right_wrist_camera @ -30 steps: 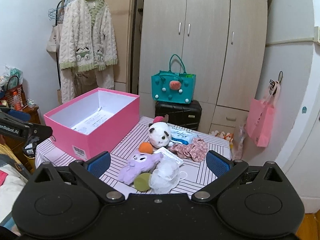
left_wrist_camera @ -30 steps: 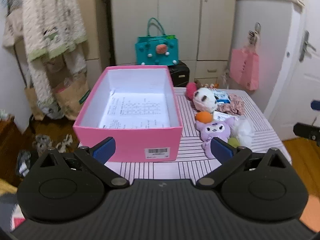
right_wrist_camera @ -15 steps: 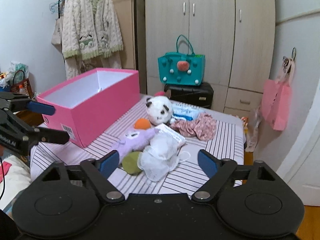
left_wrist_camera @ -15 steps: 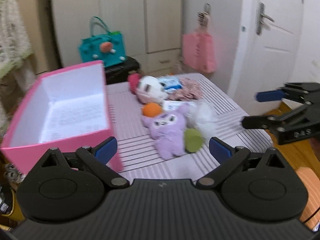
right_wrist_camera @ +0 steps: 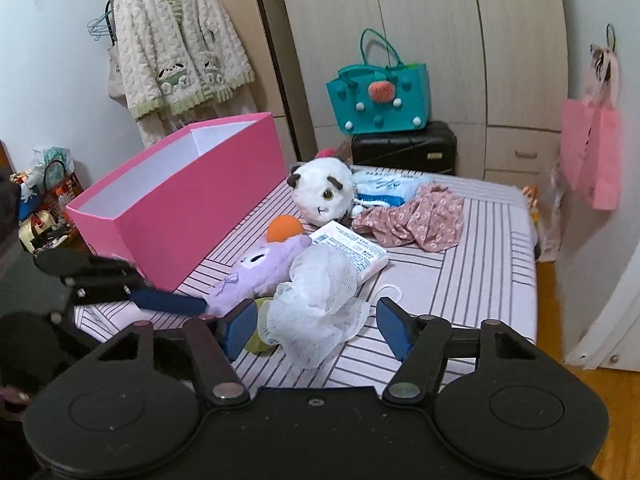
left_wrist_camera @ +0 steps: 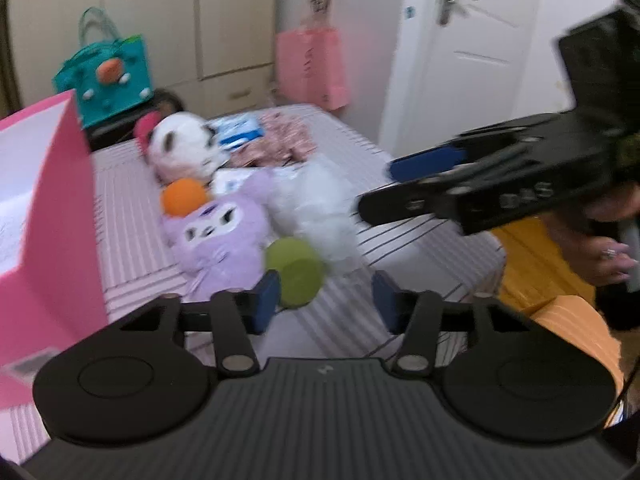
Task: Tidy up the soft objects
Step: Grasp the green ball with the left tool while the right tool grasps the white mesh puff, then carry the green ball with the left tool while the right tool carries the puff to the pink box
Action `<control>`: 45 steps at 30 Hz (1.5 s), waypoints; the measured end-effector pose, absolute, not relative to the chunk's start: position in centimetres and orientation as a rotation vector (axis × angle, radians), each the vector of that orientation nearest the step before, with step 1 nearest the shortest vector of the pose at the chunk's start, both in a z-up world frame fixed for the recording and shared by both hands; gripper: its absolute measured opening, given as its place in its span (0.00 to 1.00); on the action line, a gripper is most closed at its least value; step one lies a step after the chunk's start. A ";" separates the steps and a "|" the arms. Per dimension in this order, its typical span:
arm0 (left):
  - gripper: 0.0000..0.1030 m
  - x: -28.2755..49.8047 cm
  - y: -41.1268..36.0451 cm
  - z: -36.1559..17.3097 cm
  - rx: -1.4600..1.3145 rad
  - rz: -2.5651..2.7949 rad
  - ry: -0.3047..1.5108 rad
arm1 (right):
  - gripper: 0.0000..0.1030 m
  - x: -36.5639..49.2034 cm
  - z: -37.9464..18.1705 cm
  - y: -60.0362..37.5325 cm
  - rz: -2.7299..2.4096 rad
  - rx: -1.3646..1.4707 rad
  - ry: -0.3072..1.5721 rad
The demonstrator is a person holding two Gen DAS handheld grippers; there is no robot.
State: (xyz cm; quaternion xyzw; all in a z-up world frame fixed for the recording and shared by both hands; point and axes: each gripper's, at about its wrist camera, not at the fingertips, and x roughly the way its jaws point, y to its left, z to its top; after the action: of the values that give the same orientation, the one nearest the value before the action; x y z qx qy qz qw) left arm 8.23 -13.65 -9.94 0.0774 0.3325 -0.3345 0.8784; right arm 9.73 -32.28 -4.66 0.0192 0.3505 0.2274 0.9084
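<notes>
Both grippers have swung in from the open pink cardboard box (right_wrist_camera: pixel 180 200) toward the heap of soft things on the striped table (right_wrist_camera: pixel 480 264). Nothing shows inside the box yet, as far as its visible part tells, so the sorting looks barely begun: the purple plush toy (left_wrist_camera: pixel 220 236), round white panda plush (right_wrist_camera: pixel 322 192), orange ball (left_wrist_camera: pixel 184 198), green ball (left_wrist_camera: pixel 294 272), white mesh bath puff (right_wrist_camera: pixel 320 304) and floral pink cloth (right_wrist_camera: pixel 416 220) all lie outside it. The left gripper (left_wrist_camera: pixel 326 304) has its jaws apart, the green ball just beside its left finger. The right gripper (right_wrist_camera: pixel 318 330) is also spread, straddling the puff.
</notes>
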 end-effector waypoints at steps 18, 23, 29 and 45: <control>0.47 8.8 -15.4 -10.7 0.303 -0.632 0.577 | 0.17 13.4 -7.8 -32.2 0.529 0.109 0.768; 0.47 9.0 -16.1 -10.7 0.358 -0.628 0.574 | 0.16 12.3 -6.9 -33.6 0.452 0.099 0.745; 0.45 9.6 -17.0 -11.7 0.379 -0.634 0.666 | 0.18 11.5 -7.0 -34.0 0.433 0.033 0.775; 0.36 10.7 -17.1 -12.5 0.268 -0.572 0.740 | 0.25 12.5 -10.2 -34.6 0.445 0.112 0.817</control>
State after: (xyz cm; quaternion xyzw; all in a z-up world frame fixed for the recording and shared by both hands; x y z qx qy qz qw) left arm 10.74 -17.06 -12.49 0.1289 0.3554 -0.2750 0.8840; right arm 12.54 -34.59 -10.16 0.0540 0.3938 0.2144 0.8922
